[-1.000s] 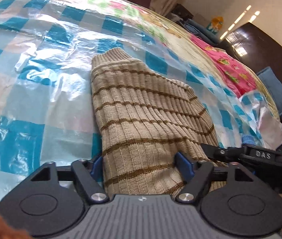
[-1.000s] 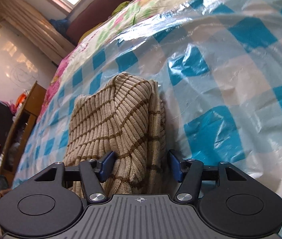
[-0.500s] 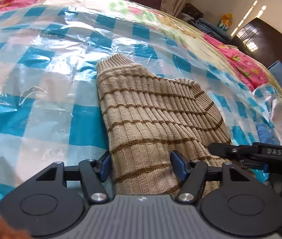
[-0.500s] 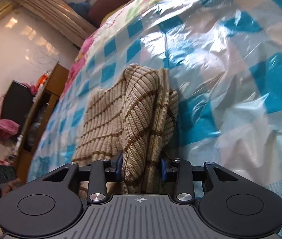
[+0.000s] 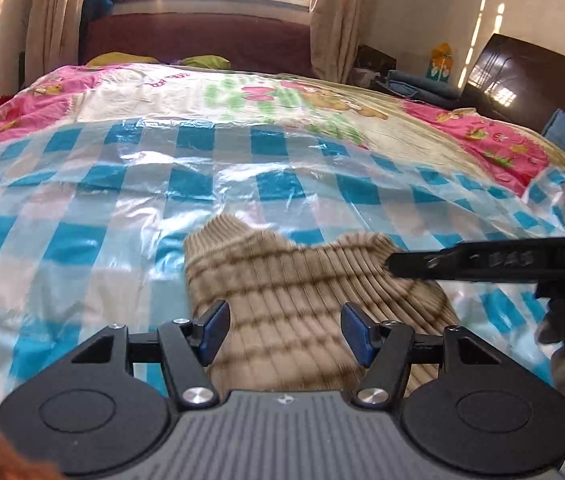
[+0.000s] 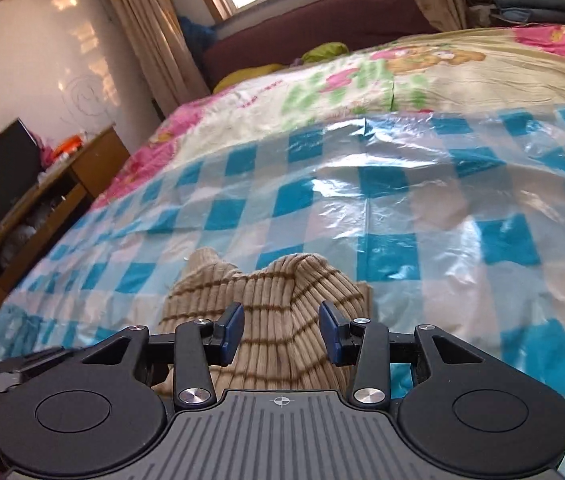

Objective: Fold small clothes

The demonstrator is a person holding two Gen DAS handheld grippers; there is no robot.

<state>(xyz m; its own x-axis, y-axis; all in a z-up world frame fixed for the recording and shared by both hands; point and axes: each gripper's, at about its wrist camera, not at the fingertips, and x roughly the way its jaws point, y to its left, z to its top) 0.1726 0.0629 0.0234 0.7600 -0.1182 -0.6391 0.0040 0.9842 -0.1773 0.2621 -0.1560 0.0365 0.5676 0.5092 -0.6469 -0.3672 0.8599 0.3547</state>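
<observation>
A small beige ribbed sweater with brown stripes (image 5: pixel 294 292) lies folded on the blue-and-white checked plastic sheet (image 5: pixel 82 216) on the bed. My left gripper (image 5: pixel 285 330) is open, its blue pads spread over the near end of the sweater. My right gripper (image 6: pixel 281 330) is open too, with the bunched sweater (image 6: pixel 274 300) between and beyond its pads. The right gripper also shows at the right edge of the left wrist view (image 5: pixel 494 264), beside the sweater.
A floral pink and cream quilt (image 5: pixel 242 96) covers the far bed up to the maroon headboard (image 5: pixel 202 40). A wooden desk (image 6: pixel 42 200) stands left of the bed. A dark cabinet (image 5: pixel 530 76) and folded blue fabric (image 5: pixel 422 88) are at the right.
Both grippers have tilted up and drawn back, so the room now shows. The right gripper, shut on the sweater fold half a second ago, has opened and let it go.
</observation>
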